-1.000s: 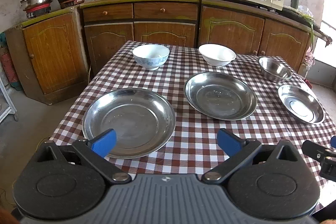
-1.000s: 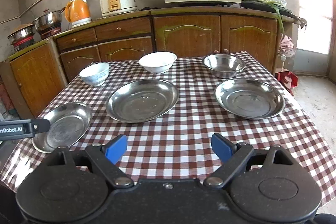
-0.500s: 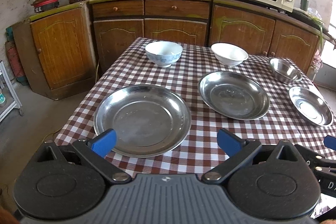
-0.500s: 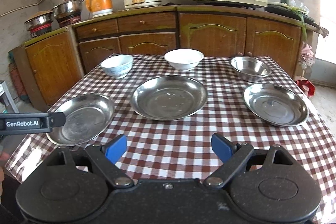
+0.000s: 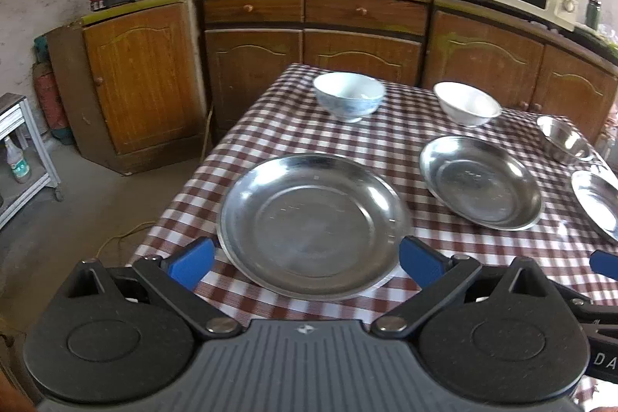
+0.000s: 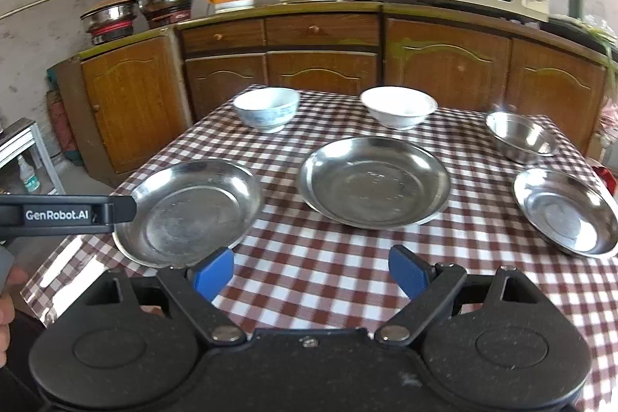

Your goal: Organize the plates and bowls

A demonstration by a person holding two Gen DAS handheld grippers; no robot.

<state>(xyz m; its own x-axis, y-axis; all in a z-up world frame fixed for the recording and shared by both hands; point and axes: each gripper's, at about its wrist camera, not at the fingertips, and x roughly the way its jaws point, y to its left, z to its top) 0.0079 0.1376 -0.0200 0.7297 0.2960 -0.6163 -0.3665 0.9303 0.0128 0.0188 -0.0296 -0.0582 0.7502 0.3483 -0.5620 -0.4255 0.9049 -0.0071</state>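
The left claw (image 5: 307, 263) hangs with its blue fingers spread wide and empty, either side of the near rim of the left steel plate (image 5: 313, 228), which lies close to the left edge of the bench (image 5: 278, 138). In the right wrist view the right claw (image 6: 311, 273) is likewise spread and empty, over bare checked cloth at the near edge, between the left plate and the middle steel plate (image 6: 374, 180). That stretch of cloth gives free room in front of it.

Three shallow steel plates sit in a row across the bench, apart from one another; the right steel plate (image 6: 566, 211) lies near the right edge. Farther back stand a blue-patterned bowl (image 6: 266, 109), a plain white bowl (image 6: 399, 107) and a steel bowl (image 6: 519, 138), all upright and well apart.

In the left wrist view the right plate and steel bowl are cut off by the frame. The left claw's arm crosses the left plate's rim in the right wrist view, and blur softens the details
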